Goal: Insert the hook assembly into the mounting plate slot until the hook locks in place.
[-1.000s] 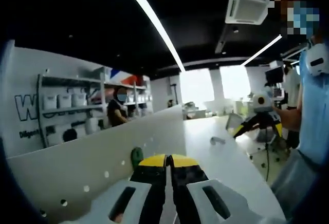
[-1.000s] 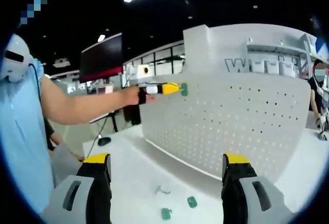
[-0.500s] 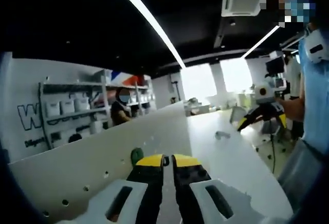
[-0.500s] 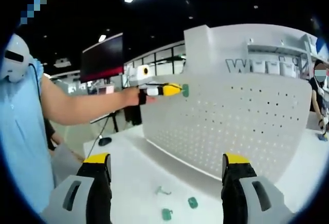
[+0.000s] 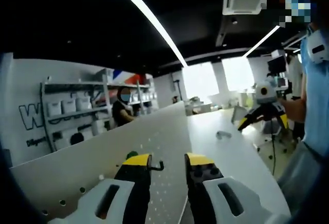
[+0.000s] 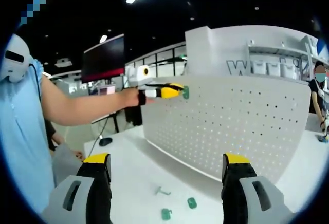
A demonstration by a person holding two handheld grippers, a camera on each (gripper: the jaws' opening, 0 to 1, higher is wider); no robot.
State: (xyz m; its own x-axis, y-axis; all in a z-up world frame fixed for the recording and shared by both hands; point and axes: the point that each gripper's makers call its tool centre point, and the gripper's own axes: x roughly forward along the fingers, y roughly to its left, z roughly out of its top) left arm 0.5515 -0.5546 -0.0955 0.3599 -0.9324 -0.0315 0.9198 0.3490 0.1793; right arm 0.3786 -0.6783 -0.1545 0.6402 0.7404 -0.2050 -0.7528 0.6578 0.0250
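At the bottom centre of the left gripper view, the left gripper (image 5: 168, 163) stands parted, empty, beside the hook assembly (image 5: 152, 165) seated on the pegboard (image 5: 77, 172), apparently released. In the right gripper view, the right gripper (image 6: 167, 168) hangs wide open below, clear of the board so everything stays visible.

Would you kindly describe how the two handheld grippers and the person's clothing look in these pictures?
Both grippers share one design. The right gripper has pale grey moulded bodies with dark oval slots, black jaws and yellow tips. The left gripper looks the same; from the right gripper view its yellow-and-black nose joins a white housing. The person wears a light blue short sleeve. No cables are visible on either gripper.
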